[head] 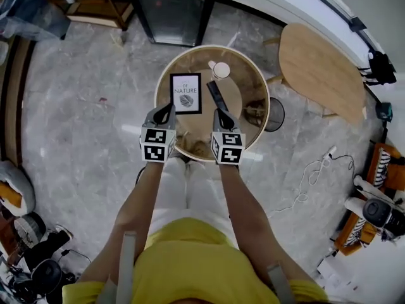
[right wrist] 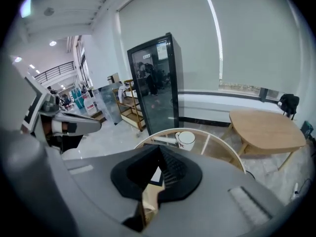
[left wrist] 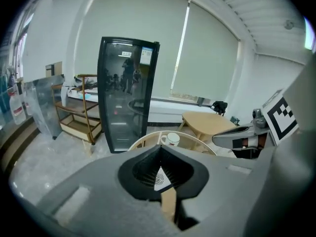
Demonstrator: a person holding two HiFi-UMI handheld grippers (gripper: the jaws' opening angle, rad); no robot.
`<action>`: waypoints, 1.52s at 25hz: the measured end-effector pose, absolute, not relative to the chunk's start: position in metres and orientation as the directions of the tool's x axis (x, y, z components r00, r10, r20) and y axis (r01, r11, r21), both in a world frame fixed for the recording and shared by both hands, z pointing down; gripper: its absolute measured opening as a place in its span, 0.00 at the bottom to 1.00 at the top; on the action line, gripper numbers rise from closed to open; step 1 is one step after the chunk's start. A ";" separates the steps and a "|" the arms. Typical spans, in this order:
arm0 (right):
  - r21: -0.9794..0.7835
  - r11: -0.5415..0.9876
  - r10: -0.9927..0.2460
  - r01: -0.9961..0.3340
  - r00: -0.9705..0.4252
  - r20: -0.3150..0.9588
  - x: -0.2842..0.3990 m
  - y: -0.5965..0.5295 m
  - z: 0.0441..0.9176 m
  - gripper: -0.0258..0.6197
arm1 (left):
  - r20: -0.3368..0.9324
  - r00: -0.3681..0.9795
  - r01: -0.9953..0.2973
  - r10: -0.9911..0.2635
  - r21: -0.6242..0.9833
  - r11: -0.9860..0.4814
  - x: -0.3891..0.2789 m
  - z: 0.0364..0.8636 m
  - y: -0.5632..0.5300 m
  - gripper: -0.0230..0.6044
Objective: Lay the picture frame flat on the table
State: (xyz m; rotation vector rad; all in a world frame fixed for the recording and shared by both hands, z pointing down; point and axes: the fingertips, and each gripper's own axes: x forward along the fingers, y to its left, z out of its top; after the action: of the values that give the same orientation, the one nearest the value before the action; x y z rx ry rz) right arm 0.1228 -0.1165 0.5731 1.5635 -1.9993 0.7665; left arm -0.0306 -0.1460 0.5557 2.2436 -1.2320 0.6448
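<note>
Seeing the frame [head: 186, 94] already flat on the surface [head: 261, 75], just above picture centre, draw the left hand-held gripper [head: 169, 109] and right hand-held gripper [head: 219, 113], each pressed together and empty, clear without nudging it.

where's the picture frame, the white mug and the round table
picture frame [head: 186, 94], head view, on its white print
white mug [head: 221, 69], head view, on its open top
round table [head: 212, 47], head view, on its far rim
</note>
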 end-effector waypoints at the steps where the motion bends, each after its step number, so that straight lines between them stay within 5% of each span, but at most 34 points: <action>1: -0.128 0.180 -0.713 -0.975 -0.219 0.666 0.127 -0.112 0.562 0.04 | 0.607 0.483 -0.860 -0.631 0.195 -0.472 -0.029 0.545 -0.142 0.04; 24: 0.025 0.200 -0.971 -0.980 -0.194 0.140 0.137 -0.070 0.244 0.04 | 0.114 0.523 -0.852 -0.845 0.031 -0.523 -0.027 0.232 -0.108 0.04; 38: 0.080 0.196 -0.980 -0.977 -0.193 0.043 0.130 -0.059 0.196 0.04 | 0.026 0.535 -0.844 -0.845 -0.022 -0.535 -0.025 0.193 -0.094 0.04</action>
State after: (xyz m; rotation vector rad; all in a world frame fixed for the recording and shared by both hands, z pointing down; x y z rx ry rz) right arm 0.1298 -0.0593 0.1961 1.9398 -2.3634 -0.0528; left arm -0.0252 -0.0938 0.1930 2.7576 -1.5174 0.0521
